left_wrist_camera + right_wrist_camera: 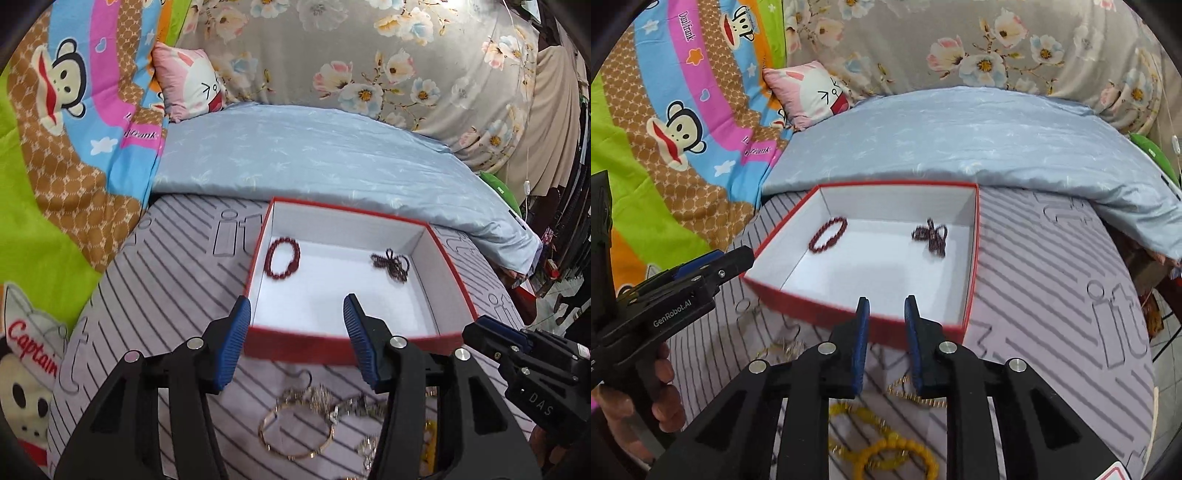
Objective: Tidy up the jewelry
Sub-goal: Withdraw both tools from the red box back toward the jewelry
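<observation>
A red box with a white inside (295,345) (820,308) sits on the striped bed cover. In it lie a red bead bracelet (282,260) (828,234) and a dark bead string (391,266) (931,236). My left gripper (297,317) is open and empty at the box's near wall, above a gold bangle (295,432) and silver jewelry (332,400). My right gripper (886,314) is partly open and empty at the near wall, above a gold chain (916,397) and yellow bead bracelets (897,450). The left gripper also shows in the right wrist view (716,264).
A folded light blue blanket (314,155) lies behind the box. A cartoon quilt (62,147) is on the left, a pink pillow (188,83) and a floral quilt (369,55) at the back. The bed's edge drops off on the right (1145,295).
</observation>
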`<state>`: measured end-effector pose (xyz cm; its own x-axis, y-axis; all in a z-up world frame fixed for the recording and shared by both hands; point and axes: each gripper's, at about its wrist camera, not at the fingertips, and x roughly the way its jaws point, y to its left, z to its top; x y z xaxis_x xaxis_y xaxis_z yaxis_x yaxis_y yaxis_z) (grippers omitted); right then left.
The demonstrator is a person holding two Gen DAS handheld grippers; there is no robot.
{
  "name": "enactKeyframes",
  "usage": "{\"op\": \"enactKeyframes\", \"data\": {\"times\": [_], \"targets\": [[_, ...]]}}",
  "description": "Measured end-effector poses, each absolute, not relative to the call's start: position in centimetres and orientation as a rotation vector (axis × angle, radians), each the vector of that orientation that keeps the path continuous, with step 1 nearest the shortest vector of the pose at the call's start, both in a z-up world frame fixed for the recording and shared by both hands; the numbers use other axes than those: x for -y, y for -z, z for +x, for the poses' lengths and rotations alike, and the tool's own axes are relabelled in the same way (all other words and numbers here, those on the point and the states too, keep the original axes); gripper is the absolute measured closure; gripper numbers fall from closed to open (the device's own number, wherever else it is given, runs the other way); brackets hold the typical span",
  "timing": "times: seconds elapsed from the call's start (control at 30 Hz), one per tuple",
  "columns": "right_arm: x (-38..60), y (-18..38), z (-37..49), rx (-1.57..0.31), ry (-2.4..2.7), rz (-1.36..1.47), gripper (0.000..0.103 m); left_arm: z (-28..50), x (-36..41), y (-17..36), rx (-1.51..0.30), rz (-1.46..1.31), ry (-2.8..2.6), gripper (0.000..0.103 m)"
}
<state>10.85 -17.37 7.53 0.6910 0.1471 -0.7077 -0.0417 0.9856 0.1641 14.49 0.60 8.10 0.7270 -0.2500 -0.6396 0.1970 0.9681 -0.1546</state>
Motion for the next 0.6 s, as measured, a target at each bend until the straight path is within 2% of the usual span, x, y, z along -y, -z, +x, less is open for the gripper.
{"op": "enactKeyframes", "data": {"times": [0.6], "targets": [[18.8,-2.9,2.1,-0.893,0.0,0.147,0.086,6.3,-2.5,-3.4,-0.843,-0.094,0.218,0.053]]}}
